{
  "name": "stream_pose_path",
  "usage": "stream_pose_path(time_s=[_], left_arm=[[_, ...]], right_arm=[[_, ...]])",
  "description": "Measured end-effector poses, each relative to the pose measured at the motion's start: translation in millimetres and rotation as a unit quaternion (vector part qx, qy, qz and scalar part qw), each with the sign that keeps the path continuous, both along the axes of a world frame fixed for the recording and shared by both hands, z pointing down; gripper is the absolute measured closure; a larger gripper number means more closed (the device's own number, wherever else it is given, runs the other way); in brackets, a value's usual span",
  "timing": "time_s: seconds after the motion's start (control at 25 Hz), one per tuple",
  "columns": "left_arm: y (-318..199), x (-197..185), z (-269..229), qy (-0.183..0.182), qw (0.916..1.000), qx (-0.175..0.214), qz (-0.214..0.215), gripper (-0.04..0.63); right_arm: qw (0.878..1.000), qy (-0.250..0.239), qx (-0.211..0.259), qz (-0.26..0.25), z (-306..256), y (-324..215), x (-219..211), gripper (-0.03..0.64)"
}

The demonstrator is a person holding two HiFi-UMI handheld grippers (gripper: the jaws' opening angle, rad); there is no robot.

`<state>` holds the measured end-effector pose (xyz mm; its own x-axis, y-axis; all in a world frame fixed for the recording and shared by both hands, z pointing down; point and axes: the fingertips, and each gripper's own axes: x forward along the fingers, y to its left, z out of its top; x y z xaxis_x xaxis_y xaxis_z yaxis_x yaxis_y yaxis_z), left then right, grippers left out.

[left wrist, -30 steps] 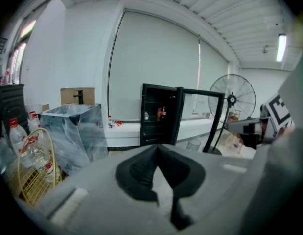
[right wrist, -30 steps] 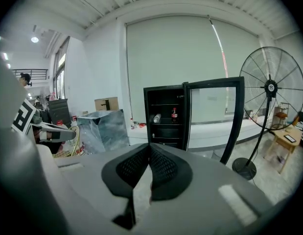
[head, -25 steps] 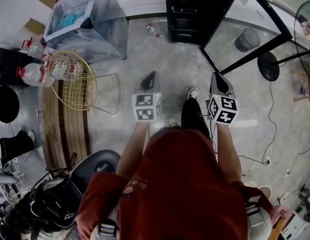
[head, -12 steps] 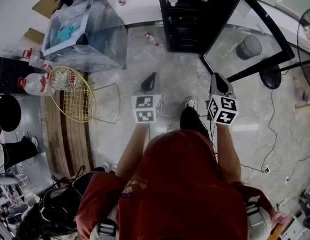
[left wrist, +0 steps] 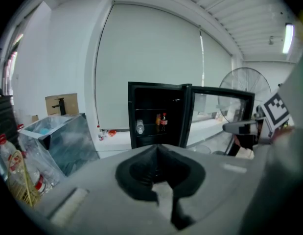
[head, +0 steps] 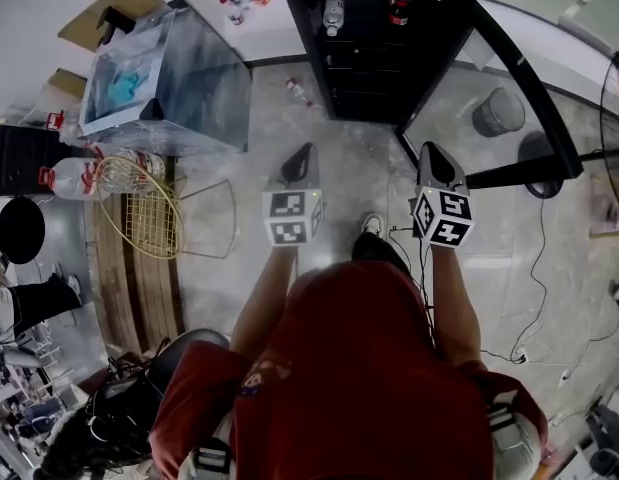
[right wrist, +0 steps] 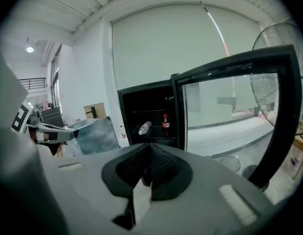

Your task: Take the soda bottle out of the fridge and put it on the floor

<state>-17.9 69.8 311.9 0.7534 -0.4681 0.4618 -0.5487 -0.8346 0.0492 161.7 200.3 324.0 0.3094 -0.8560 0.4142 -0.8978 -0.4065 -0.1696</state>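
Head view had it all from above: the person in the red top stood on the grey floor point(head: 329, 168), both arms out ahead. The left gripper point(head: 303, 154) was empty, its jaws pressed together with nothing between them. The right gripper point(head: 434, 154) matched it, jaws fully closed on nothing, so no grab had begun. A thin black cable point(head: 537, 268) trailed over the floor just right of the feet. A small bottle point(head: 300, 90) lay loose on the floor ahead of the left gripper, near the foot of the fridge point(head: 369, 68).

Farther on, the fridge stood open, its glass door point(head: 509, 63) swung out in front of the right gripper. On an upper shelf the soda bottle point(head: 397, 8) stood upright, red cap up, well apart from both grippers. A clear water bottle point(head: 334, 13) lay to its left on the same shelf.

As I judged it, this was only the approach, and 3 things could spoil it. Closed jaws would shove the soda bottle over unless they opened first. A wide reach could knock the water bottle out. The cable or the loose bottle could catch a foot, and the door edge sat close to the right arm's path.
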Motion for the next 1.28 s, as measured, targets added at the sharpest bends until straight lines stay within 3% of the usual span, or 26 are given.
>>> stream_pose_path(time_s=[0.2,0.48,0.76,1.28], left_arm=[[-19,44,-3,-0.006,0.9999,0.007,-0.008,0.595],[-42,71,-4,-0.009,0.9996,0.013,-0.021,0.595],[-79,75,7,0.007,0.9998,0.003,-0.019,0.595],[-199,80,6,0.022,0.9983,0.012,0.053,0.595]], right_arm=[[1.000,-0.007,0.006,-0.006,3,-21,48,0.615],[1.000,-0.011,0.010,-0.020,7,-53,79,0.615],[1.000,0.000,0.001,-0.021,9,-92,81,0.615],[0.999,0.029,-0.002,0.042,-7,-190,69,0.615]])
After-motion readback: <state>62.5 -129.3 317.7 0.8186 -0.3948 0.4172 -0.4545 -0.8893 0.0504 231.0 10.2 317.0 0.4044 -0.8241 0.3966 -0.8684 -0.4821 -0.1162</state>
